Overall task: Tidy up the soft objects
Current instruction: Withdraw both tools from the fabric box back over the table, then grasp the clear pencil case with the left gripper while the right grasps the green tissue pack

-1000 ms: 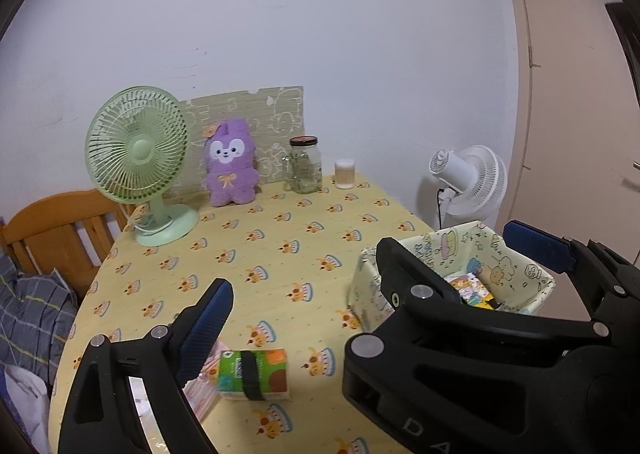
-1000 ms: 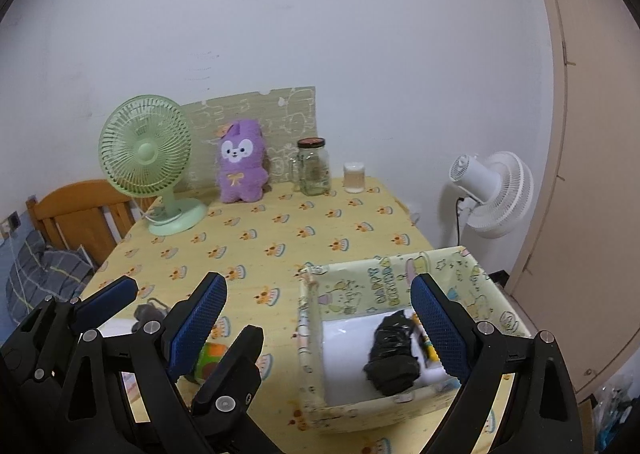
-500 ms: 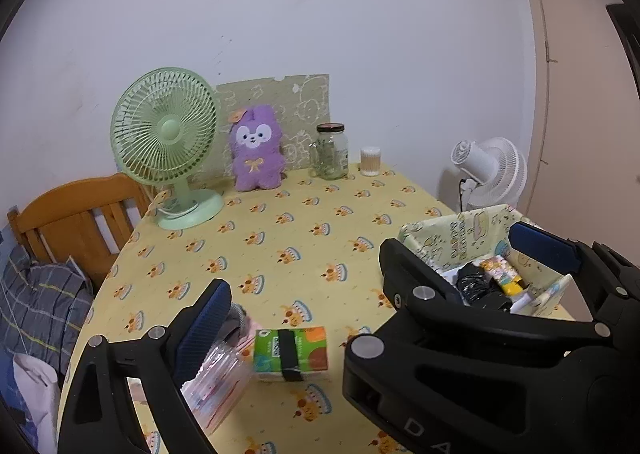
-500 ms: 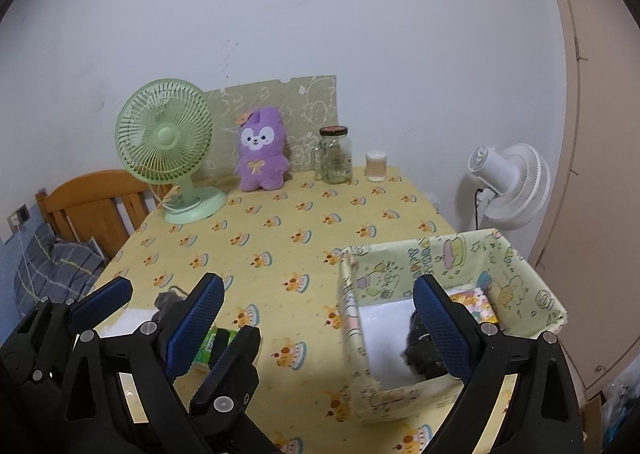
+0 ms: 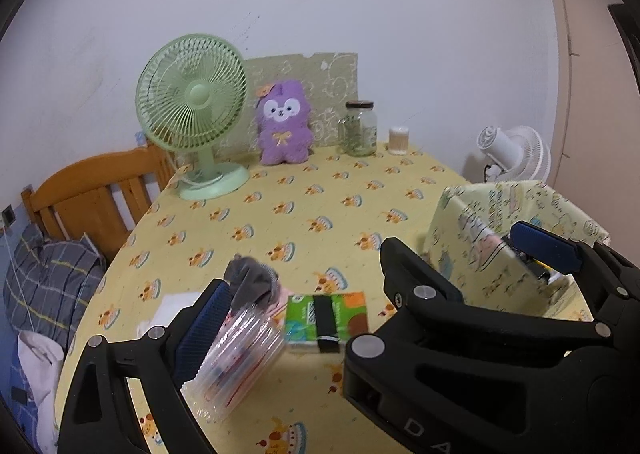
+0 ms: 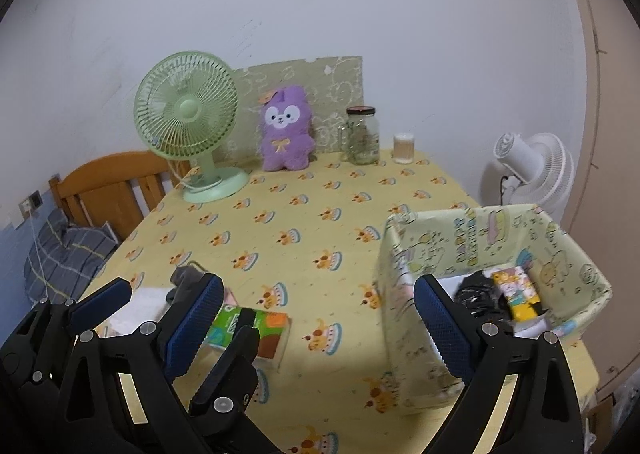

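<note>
Both hand-held grippers open, L (image 5: 372, 274) & R (image 6: 316, 318); tissue pack (image 5: 325, 318) beside fabric box (image 6: 496, 254).

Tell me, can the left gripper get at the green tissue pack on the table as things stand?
Probably yes. The left gripper is open, and the green tissue pack lies flat on the tablecloth between its fingers, top uncovered. A clear plastic packet sits tight against the pack's left side and might get pinched too.

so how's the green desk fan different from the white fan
The pale green desk fan stands on the yellow cake-print tablecloth with its grille facing the cameras. The white fan stands off the table, past its right edge, turned left so its motor housing shows. Both have round wire grilles.
</note>
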`<control>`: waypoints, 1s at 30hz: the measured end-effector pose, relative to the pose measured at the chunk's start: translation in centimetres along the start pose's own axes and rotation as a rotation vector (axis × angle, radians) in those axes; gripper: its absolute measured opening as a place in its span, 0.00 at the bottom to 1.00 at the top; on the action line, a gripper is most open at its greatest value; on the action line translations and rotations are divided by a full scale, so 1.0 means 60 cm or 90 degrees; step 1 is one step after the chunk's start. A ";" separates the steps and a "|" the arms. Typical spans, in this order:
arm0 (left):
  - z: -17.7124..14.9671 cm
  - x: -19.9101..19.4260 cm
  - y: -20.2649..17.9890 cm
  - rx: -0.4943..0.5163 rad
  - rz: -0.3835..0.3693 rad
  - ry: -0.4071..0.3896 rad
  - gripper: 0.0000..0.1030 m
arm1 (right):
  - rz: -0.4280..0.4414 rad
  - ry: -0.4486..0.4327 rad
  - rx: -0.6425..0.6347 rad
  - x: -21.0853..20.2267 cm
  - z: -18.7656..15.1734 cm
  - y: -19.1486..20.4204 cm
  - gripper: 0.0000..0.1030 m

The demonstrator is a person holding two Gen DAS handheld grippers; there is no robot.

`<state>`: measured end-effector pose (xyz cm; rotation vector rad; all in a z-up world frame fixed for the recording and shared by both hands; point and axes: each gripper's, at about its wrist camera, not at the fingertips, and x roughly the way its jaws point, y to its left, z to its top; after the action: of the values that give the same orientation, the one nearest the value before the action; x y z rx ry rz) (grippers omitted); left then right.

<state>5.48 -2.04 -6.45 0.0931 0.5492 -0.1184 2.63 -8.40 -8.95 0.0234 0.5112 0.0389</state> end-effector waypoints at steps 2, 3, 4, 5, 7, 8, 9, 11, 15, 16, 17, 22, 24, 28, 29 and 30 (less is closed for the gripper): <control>-0.008 0.003 0.004 -0.002 0.004 0.004 0.93 | 0.006 0.002 -0.005 0.006 -0.008 0.005 0.95; -0.013 0.004 0.006 -0.004 0.006 0.007 0.93 | 0.007 0.002 -0.009 0.008 -0.011 0.008 0.95; -0.017 0.006 0.008 -0.006 0.007 0.010 0.93 | 0.008 0.002 -0.015 0.010 -0.015 0.012 0.95; -0.020 0.008 0.010 -0.007 0.007 0.013 0.93 | 0.009 0.003 -0.019 0.013 -0.016 0.013 0.95; -0.029 0.011 0.015 -0.011 0.011 0.019 0.93 | 0.011 0.004 -0.031 0.017 -0.022 0.020 0.95; -0.034 0.012 0.017 -0.013 0.012 0.023 0.93 | 0.013 0.004 -0.039 0.020 -0.026 0.024 0.95; -0.037 0.012 0.019 -0.015 0.014 0.024 0.93 | 0.015 0.005 -0.043 0.023 -0.029 0.027 0.95; -0.046 0.015 0.025 -0.019 0.020 0.031 0.93 | 0.022 0.010 -0.051 0.029 -0.036 0.033 0.95; -0.060 0.021 0.035 -0.022 0.029 0.041 0.93 | 0.034 0.023 -0.059 0.040 -0.047 0.044 0.95; -0.063 0.022 0.036 -0.022 0.031 0.043 0.93 | 0.036 0.023 -0.061 0.042 -0.050 0.046 0.95; -0.066 0.023 0.039 -0.023 0.032 0.046 0.93 | 0.040 0.025 -0.063 0.044 -0.053 0.049 0.95; -0.078 0.036 0.048 -0.028 0.034 0.062 0.93 | 0.047 0.039 -0.072 0.061 -0.065 0.058 0.95; -0.079 0.040 0.051 -0.027 0.037 0.067 0.93 | 0.049 0.043 -0.072 0.067 -0.069 0.061 0.95; -0.081 0.051 0.058 -0.029 0.044 0.078 0.93 | 0.051 0.056 -0.072 0.081 -0.071 0.064 0.95; -0.081 0.054 0.060 -0.029 0.048 0.081 0.93 | 0.053 0.058 -0.073 0.085 -0.072 0.066 0.95; -0.081 0.058 0.063 -0.030 0.051 0.083 0.92 | 0.054 0.060 -0.074 0.087 -0.072 0.067 0.95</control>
<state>6.45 1.98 -12.22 0.0775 0.6776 -0.0205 4.94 -4.13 -15.11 -0.0709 0.6016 0.1526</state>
